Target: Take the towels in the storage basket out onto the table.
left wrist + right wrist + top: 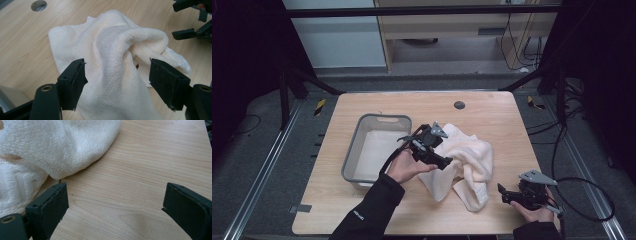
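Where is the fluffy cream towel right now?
In the high view, the crumpled cream towel lies on the wooden table, right of the grey plastic tub, under the left gripper.

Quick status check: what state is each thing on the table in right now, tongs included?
Towel: crumpled in a heap on the table, right of the bin, held by neither tongs.
Grey bin: upright, nothing visible inside.
Left tongs: open, towel between the jaws but not pinched.
Right tongs: open, over bare table beside the towel's edge.
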`<move>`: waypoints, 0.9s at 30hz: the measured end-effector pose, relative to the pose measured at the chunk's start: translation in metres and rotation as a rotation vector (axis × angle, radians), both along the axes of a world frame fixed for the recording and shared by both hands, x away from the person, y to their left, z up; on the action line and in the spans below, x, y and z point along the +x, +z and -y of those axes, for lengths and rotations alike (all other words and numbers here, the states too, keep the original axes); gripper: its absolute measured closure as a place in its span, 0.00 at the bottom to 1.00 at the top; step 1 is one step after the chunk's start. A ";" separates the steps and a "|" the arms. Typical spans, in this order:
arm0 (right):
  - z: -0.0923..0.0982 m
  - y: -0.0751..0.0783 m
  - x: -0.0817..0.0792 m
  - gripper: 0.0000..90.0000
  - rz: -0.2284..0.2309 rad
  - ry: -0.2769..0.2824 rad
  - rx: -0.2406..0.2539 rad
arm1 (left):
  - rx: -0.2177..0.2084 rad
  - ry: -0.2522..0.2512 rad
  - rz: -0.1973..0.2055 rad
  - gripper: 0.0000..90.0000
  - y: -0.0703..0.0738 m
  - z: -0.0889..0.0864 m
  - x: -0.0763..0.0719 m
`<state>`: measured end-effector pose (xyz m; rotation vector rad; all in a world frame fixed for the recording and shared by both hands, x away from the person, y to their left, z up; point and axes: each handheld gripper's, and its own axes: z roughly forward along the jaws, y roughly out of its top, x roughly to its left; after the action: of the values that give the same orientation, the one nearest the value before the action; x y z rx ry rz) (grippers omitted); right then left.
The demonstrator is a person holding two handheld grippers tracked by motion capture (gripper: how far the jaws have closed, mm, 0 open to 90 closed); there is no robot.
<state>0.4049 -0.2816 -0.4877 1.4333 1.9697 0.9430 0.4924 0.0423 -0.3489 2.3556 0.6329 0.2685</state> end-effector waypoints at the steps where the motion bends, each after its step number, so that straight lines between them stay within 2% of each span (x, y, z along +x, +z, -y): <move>1: 0.000 0.000 0.000 0.07 -0.002 -0.001 0.005 | -0.010 0.004 0.008 0.32 0.002 -0.003 -0.002; 2: 0.000 0.001 -0.001 0.07 -0.001 -0.002 0.010 | -0.010 0.004 0.008 0.33 0.002 -0.003 -0.002; 6: 0.000 0.001 -0.001 0.07 0.004 -0.003 0.007 | -0.072 0.048 0.049 0.33 0.008 -0.025 -0.009; 9: 0.000 0.001 -0.001 0.08 0.006 -0.003 0.008 | -0.092 0.070 0.068 0.32 0.009 -0.035 -0.011; 10: 0.000 0.002 -0.001 0.08 0.005 -0.005 0.015 | -0.118 0.099 0.087 0.33 0.010 -0.045 -0.013; 12: 0.000 0.002 -0.001 0.08 0.010 -0.005 0.011 | -0.147 0.123 0.102 0.33 0.010 -0.057 -0.015; 13: 0.000 0.002 -0.001 0.08 0.010 -0.005 0.011 | -0.147 0.123 0.102 0.33 0.010 -0.057 -0.015; 15: 0.000 0.002 -0.002 0.09 0.014 -0.007 0.013 | -0.179 0.167 0.130 0.33 0.010 -0.077 -0.019; 21: -0.001 0.002 -0.002 0.10 0.018 0.000 0.012 | -0.239 0.256 0.163 0.33 0.008 -0.119 -0.026; 24: 0.000 0.003 -0.002 0.10 0.018 -0.007 0.015 | -0.252 0.300 0.179 0.33 0.003 -0.140 -0.030; 25: 0.000 0.003 -0.002 0.10 0.018 -0.007 0.015 | -0.252 0.300 0.179 0.33 0.003 -0.140 -0.030; 27: 0.000 0.003 -0.002 0.11 0.020 -0.007 0.015 | -0.276 0.349 0.190 0.34 -0.001 -0.161 -0.036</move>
<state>0.4031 -0.2816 -0.4848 1.4323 1.9459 0.9682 0.4566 0.2033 -0.3497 1.9233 0.9227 0.5185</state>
